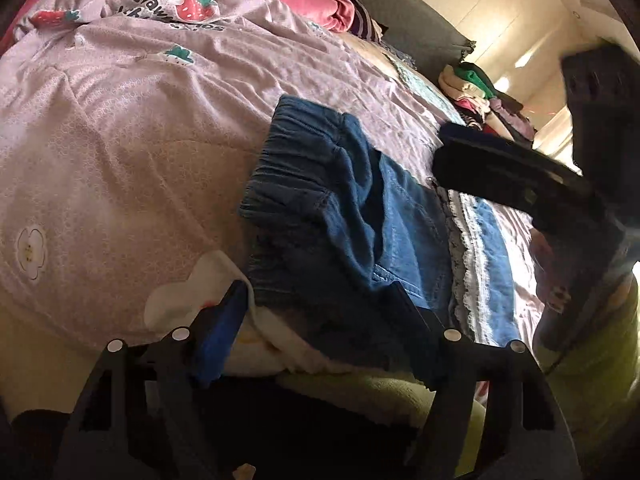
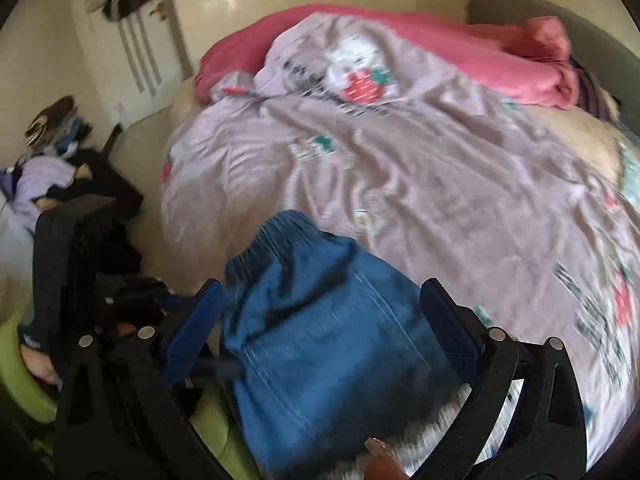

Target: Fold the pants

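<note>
From your left wrist camera, the pants (image 1: 352,216) lie bunched on the pink bedspread (image 1: 132,128), waistband toward the pillows, lace-trimmed hem to the right. Your left gripper (image 1: 320,312) is spread wide, its fingers straddling the near edge of the denim without pinching it. Your right gripper (image 1: 504,172) hangs above the hem; you cannot tell its opening here.

From your right wrist camera, your right gripper (image 2: 320,328) stands wide with the pants (image 2: 320,320) between its pads, unclamped.
</note>
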Available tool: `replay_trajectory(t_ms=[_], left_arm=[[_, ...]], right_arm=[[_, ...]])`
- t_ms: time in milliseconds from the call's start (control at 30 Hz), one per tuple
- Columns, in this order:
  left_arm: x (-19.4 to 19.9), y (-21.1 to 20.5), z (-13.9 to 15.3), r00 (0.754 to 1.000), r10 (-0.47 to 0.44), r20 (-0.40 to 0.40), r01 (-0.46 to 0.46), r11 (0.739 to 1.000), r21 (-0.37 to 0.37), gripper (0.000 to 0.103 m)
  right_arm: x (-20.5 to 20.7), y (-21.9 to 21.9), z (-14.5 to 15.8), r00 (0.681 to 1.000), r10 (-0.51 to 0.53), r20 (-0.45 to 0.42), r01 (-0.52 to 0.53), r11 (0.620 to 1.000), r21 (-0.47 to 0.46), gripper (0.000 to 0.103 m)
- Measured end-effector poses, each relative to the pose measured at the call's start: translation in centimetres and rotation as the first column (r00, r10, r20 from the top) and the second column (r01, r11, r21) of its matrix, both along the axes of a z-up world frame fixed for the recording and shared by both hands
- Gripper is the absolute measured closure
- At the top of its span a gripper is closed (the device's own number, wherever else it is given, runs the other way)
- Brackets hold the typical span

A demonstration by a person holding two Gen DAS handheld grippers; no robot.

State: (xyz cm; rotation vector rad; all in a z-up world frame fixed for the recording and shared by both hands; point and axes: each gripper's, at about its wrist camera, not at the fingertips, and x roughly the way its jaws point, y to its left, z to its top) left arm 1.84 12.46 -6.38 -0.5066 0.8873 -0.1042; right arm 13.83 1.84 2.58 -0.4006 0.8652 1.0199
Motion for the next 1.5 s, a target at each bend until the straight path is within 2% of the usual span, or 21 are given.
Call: replay_trajectory(t_ms=[200, 333, 400, 433, 467, 567, 600, 667, 800, 900, 1000, 1133, 1233, 1333, 1400, 1500], left_arm=[[0.4, 0.1, -1.2, 1.000, -0.001, 0.002, 0.001, 1.000, 0.012, 0.038], [0.5, 0.3, -1.5, 1.000, -0.003, 0.002, 0.003, 1.000, -0.003, 0.038], [0.5, 0.3, -1.6, 1.000, -0.004, 0.004, 0.004, 1.000, -0.005, 0.038], [0.5, 0.4, -1.5, 1.000, 0.001, 0.010, -0.001, 1.000, -0.011, 0.037], [0.4, 0.4, -1.5, 1.000, 0.004, 0.015, -0.004, 1.000, -0.017, 0.034], [0.4, 0.5, -1.3, 1.000, 0.006, 0.022, -0.005, 0.999, -0.039, 0.027], [0.3, 0.5, -1.1, 1.000, 0.007, 0.025, -0.006, 0.999, -0.043, 0.025], [0.0, 0.4, -0.4, 0.999, 0.005, 0.040, -0.004, 0.999, -0.034, 0.013], [-0.1, -0.5, 1.1, 0.996, -0.031, 0.082, 0.033, 0.999, -0.030, 0.008], [0.9, -1.7, 1.2, 0.993, -0.079, 0.085, 0.087, 0.991, -0.099, 0.006], [2.7, -3.8, 1.3, 0.982, -0.158, 0.105, 0.176, 0.965, -0.196, 0.005], [4.2, -7.1, 1.7, 0.964, -0.241, 0.115, 0.263, 0.933, -0.247, 0.006], [4.5, -10.5, 3.3, 0.935, -0.319, 0.154, 0.347, 0.911, -0.220, 0.012], [4.1, -14.1, 4.0, 0.896, -0.411, 0.167, 0.436, 0.887, -0.154, 0.012], [3.9, -16.1, 3.8, 0.871, -0.463, 0.163, 0.484, 0.866, -0.129, 0.012], [3.7, -18.5, 3.0, 0.836, -0.533, 0.129, 0.546, 0.831, -0.104, 0.011]], right_arm=[[1.2, 3.4, -2.9, 0.998, 0.034, -0.050, -0.038, 0.997, -0.068, 0.010], [1.6, 4.3, -4.3, 0.995, 0.040, -0.092, -0.046, 0.997, -0.065, 0.011], [1.8, 4.5, -5.0, 0.993, 0.039, -0.112, -0.046, 0.997, -0.060, 0.017], [1.8, 4.5, -5.2, 0.992, 0.038, -0.124, -0.045, 0.998, -0.052, 0.023], [1.9, 4.5, -5.5, 0.990, 0.038, -0.137, -0.044, 0.998, -0.043, 0.037], [1.9, 3.9, -5.2, 0.989, 0.050, -0.140, -0.051, 0.999, -0.010, 0.064], [2.0, 3.5, -4.9, 0.989, 0.049, -0.141, -0.049, 0.999, 0.002, 0.067], [2.1, 1.6, -3.6, 0.986, 0.049, -0.158, -0.038, 0.997, 0.073, 0.075], [2.5, -2.8, -1.1, 0.979, 0.038, -0.202, 0.006, 0.978, 0.211, 0.076], [2.6, -6.7, 0.6, 0.975, 0.025, -0.223, 0.044, 0.953, 0.301, 0.076], [2.6, -10.3, 1.4, 0.975, -0.008, -0.223, 0.087, 0.933, 0.348, 0.076], [2.9, -14.4, 1.7, 0.974, -0.071, -0.214, 0.149, 0.916, 0.372, 0.069], [2.8, -17.2, 1.4, 0.970, -0.125, -0.207, 0.196, 0.906, 0.375, 0.061], [2.5, -20.5, 0.9, 0.953, -0.236, -0.189, 0.291, 0.888, 0.357, 0.029], [2.2, -23.3, 0.3, 0.923, -0.332, -0.196, 0.381, 0.859, 0.341, 0.028], [1.5, -25.9, -0.9, 0.881, -0.420, -0.221, 0.471, 0.827, 0.307, 0.026]])
